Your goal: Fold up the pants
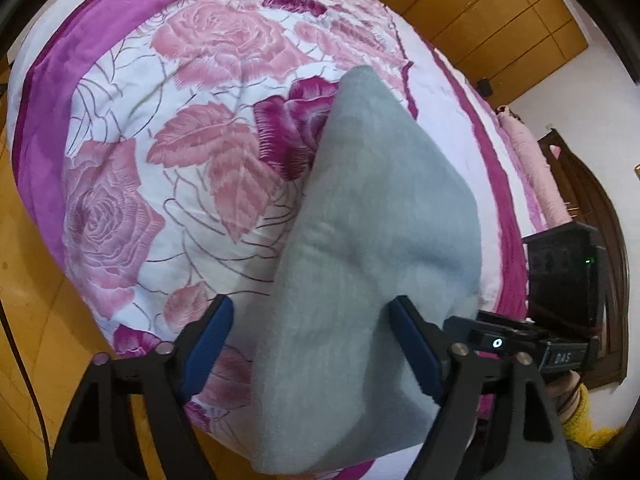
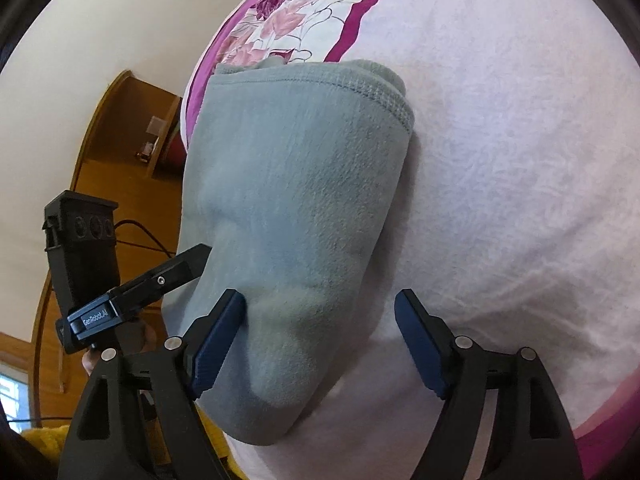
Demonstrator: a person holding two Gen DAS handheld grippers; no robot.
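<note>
Pants (image 1: 360, 240) lie folded at frame centre on the floral bedspread (image 1: 160, 140); my left claw (image 1: 312, 344) and right claw (image 2: 320, 344) gape, unclamped. I'd lift straight off without snagging fleece.

The left gripper (image 1: 310, 344) stands with jaws apart over the folded grey pants (image 1: 360, 264), its right pad touching the fabric, the left pad clear. The pants lie on a bed (image 1: 192, 92) with a rose-patterned cover. The right gripper (image 1: 540, 344) shows at the right edge.
</note>
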